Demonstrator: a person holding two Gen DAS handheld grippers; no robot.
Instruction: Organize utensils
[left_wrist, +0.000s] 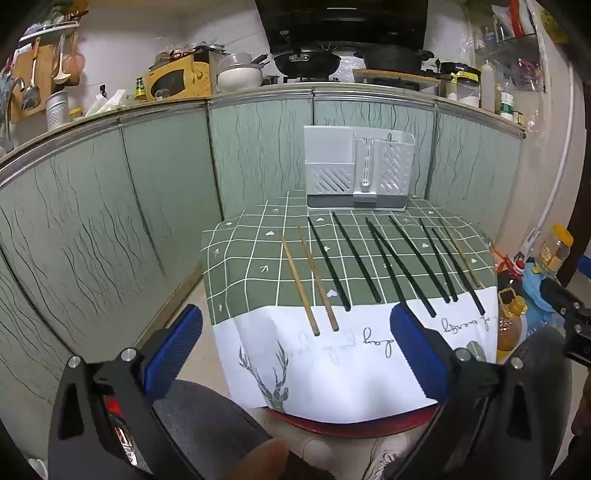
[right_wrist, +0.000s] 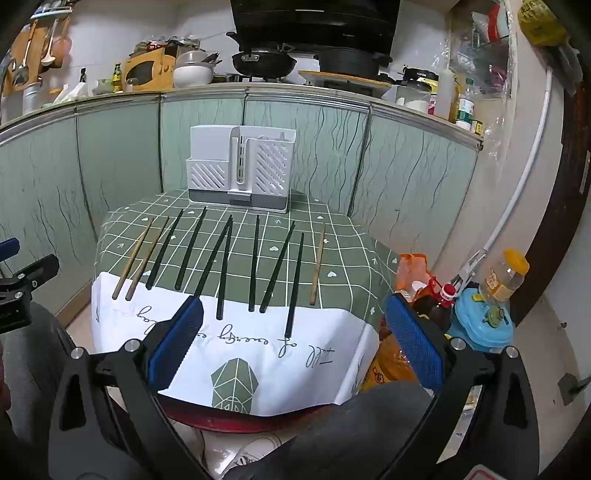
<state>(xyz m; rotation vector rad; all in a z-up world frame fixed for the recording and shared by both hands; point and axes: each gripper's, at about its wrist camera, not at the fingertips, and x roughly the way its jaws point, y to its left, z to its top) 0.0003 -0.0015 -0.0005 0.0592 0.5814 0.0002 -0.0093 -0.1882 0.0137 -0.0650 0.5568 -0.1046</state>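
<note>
Near the tablecloth (left_wrist: 258, 254) front edge — chopsticks (left_wrist: 360, 258), free ends overhanging

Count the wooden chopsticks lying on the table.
3: two side by side at the row's left end, wooden chopstick and its neighbour, and a lone one at the right end. None seems hidden.

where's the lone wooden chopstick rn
In both wrist views the lone wooden chopstick lies at the far right of the row, beside the black chopsticks, in front of the white utensil holder.
</note>
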